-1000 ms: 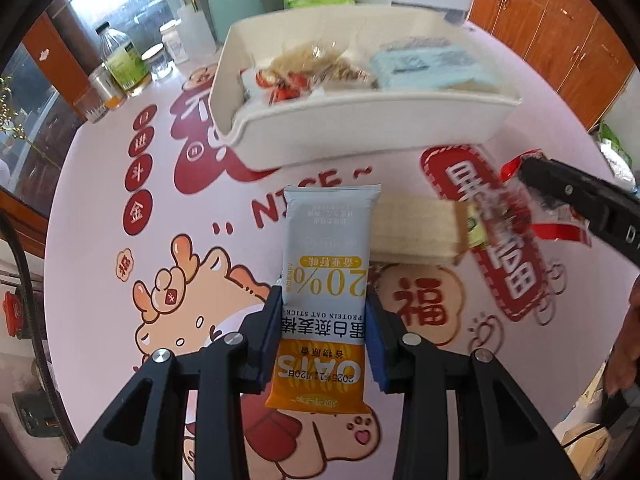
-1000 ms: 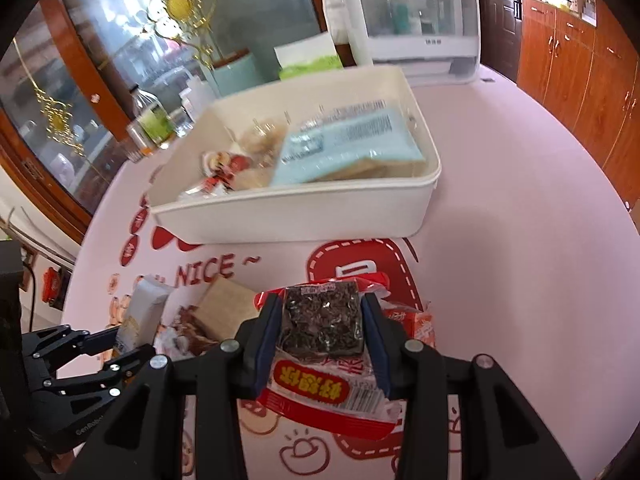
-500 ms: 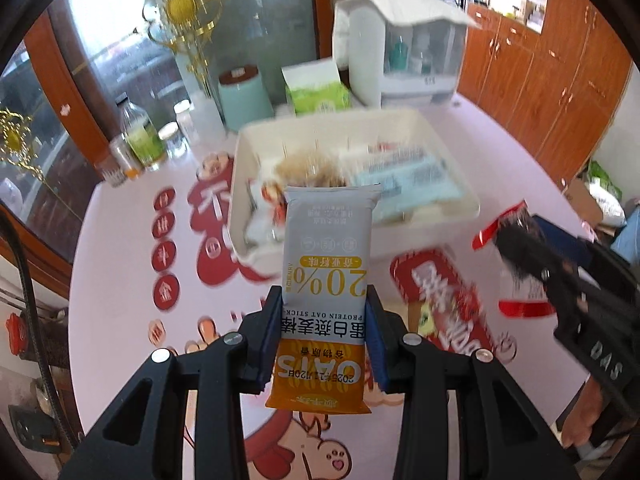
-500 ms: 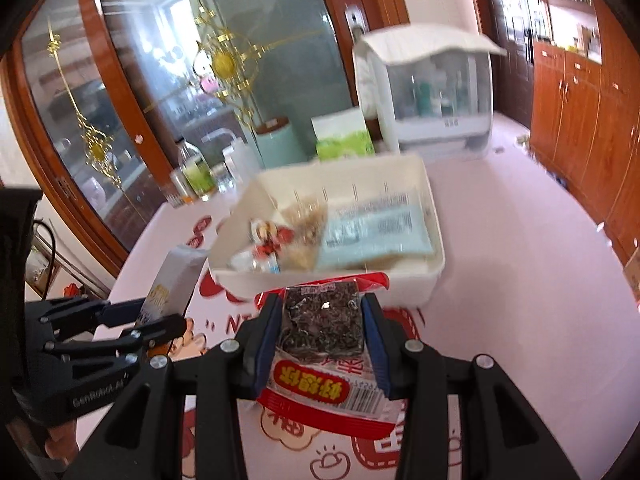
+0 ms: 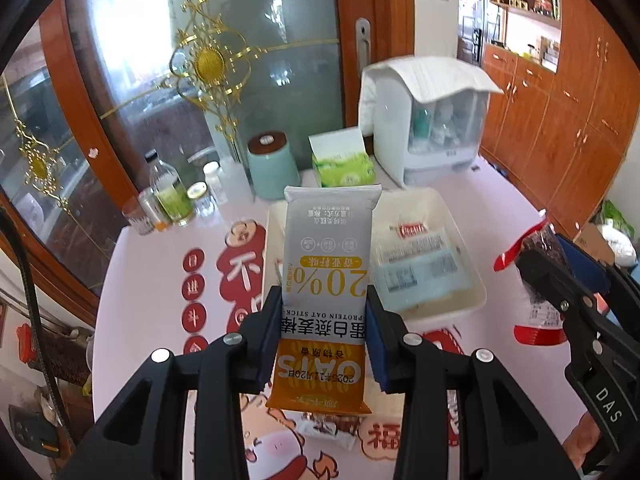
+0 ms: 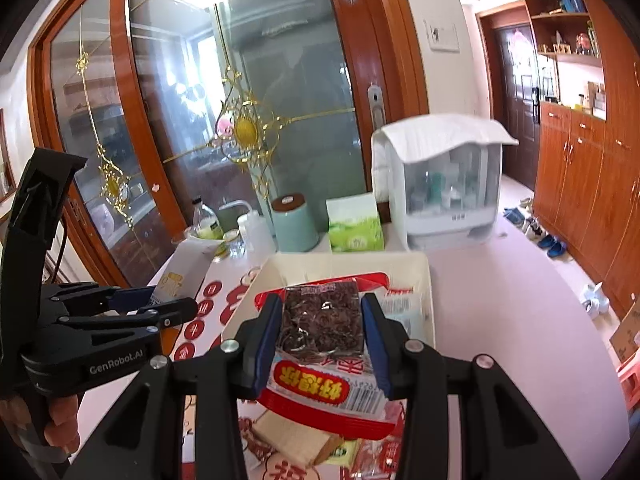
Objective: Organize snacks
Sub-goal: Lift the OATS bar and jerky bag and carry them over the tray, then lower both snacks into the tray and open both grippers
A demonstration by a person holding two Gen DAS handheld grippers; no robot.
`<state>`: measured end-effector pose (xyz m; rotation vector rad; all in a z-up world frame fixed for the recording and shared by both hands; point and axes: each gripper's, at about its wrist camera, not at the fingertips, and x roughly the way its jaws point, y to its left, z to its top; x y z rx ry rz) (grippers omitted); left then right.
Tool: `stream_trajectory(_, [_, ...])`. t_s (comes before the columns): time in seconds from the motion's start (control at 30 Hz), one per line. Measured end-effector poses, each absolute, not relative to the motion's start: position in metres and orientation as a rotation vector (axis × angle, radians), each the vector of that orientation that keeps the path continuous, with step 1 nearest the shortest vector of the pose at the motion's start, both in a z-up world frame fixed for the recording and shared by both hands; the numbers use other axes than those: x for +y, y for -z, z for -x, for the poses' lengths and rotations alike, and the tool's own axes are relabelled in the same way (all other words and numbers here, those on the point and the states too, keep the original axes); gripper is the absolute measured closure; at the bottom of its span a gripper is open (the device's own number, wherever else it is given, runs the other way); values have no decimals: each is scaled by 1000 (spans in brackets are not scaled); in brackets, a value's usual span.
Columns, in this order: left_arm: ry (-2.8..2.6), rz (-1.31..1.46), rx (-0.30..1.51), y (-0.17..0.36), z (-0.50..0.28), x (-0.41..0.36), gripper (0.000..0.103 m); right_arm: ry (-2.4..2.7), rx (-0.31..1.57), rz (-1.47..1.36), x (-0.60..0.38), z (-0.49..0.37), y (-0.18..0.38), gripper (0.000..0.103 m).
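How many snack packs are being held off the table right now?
2: the oat bar pack in the left tool, the red snack pack in the right tool. More packs lie in the white bin.

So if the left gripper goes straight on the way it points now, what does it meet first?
Probably the white bin. The left gripper, shut on the oat bar, points down at it, and the bar's top edge would get there before the fingers. How far off is unclear.
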<state>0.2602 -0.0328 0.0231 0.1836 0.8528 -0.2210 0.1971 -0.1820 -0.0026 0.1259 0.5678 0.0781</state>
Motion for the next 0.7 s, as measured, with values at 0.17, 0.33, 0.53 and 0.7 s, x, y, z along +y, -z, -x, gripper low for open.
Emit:
stream_trajectory(0.17, [213,-169,806,-38,-275,-33,67,-73,541,-132,-183,-210,-8,62])
stream_trajectory(0.33, [219,-159,791,-41,-285,-37,67,-67,523,-132,-182,-223,-17,62])
stream_trajectory(0.53, [212,-153,808,-28,-299,-42,67,-85,537,-124,-183,-240,-20,62])
stream_trajectory(0.7, [192,-137,832,-13,-318,-38,67,-92,581,-108,-181,-260,-13,62])
